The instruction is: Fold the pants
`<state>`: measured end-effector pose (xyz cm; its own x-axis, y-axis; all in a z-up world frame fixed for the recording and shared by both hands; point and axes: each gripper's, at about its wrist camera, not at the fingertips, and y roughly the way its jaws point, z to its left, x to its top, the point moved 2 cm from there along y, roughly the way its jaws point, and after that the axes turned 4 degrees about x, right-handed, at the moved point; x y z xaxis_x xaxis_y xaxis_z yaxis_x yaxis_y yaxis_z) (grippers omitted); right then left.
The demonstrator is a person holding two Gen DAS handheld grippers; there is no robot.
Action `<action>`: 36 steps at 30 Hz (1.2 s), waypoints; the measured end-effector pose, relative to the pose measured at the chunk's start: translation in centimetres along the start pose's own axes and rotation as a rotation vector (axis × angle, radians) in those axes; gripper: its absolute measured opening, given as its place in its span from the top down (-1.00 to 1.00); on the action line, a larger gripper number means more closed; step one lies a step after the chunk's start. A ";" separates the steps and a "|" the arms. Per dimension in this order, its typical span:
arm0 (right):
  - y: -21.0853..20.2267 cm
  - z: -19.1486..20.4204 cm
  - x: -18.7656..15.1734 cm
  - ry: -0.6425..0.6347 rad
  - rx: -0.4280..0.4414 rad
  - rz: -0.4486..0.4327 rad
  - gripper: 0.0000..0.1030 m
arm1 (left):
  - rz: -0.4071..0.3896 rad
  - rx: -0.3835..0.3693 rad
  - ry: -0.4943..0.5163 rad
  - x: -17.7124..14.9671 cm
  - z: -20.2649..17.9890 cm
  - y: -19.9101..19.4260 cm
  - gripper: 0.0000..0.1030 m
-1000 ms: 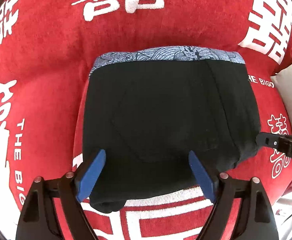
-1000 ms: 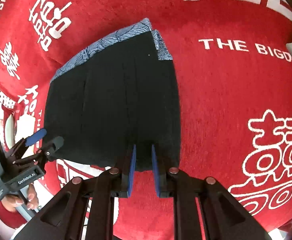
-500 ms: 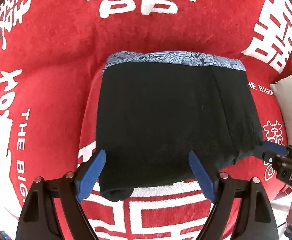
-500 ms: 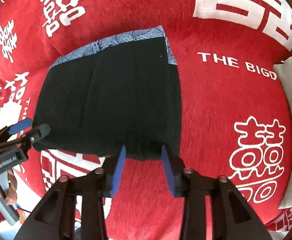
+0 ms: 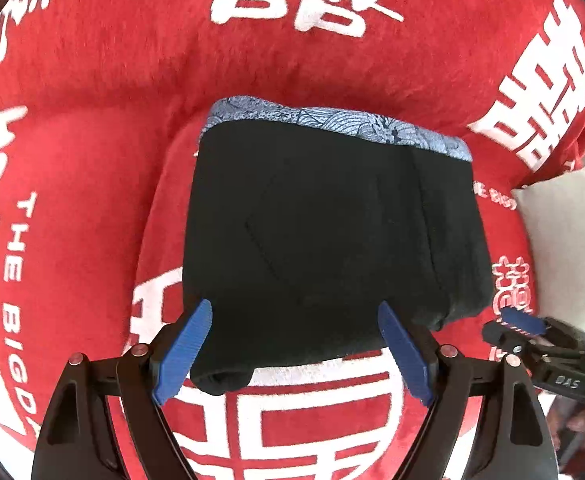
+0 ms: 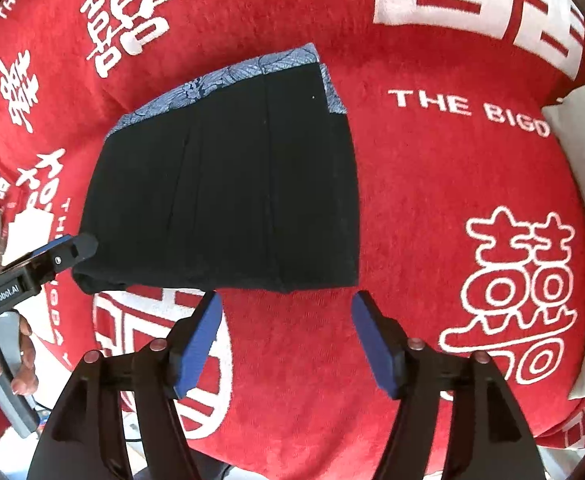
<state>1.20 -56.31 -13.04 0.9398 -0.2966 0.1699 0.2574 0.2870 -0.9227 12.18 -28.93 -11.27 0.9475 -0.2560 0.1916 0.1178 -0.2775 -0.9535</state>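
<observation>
The right gripper (image 6: 286,334) has just been opening and now stands apart, clear of the near hem of the folded black pants (image 6: 228,184) on the red blanket (image 6: 432,208), while the left gripper (image 5: 294,354) hangs spread over their near edge, gripping nothing, so the fold appears complete.

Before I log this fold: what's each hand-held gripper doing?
Left hand-held gripper: open, holding nothing.
Right hand-held gripper: just opened, nothing between its jaws; black pants released.

Black grippers (image 5: 296,356) – ribbed blue fingers (image 5: 182,354), copper-coloured screws (image 5: 138,349), white "GenRobot.AI" lettering.
</observation>
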 end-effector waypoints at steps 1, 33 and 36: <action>0.1 -0.2 -0.1 0.007 0.023 0.005 -0.39 | 0.006 -0.017 -0.010 0.1 0.4 0.0 -0.67; 7.2 -9.8 9.7 0.126 0.618 0.125 -0.46 | 0.232 -0.396 0.000 7.0 5.4 9.2 -0.67; 7.9 -9.8 10.2 0.121 0.662 0.140 -0.48 | 0.236 -0.399 0.013 7.1 4.6 9.9 -0.75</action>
<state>10.61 -66.02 -22.00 0.9524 -0.3045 -0.0111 0.2545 0.8148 -0.5210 21.45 -29.23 -20.44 0.9307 -0.3656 -0.0147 -0.2265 -0.5441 -0.8079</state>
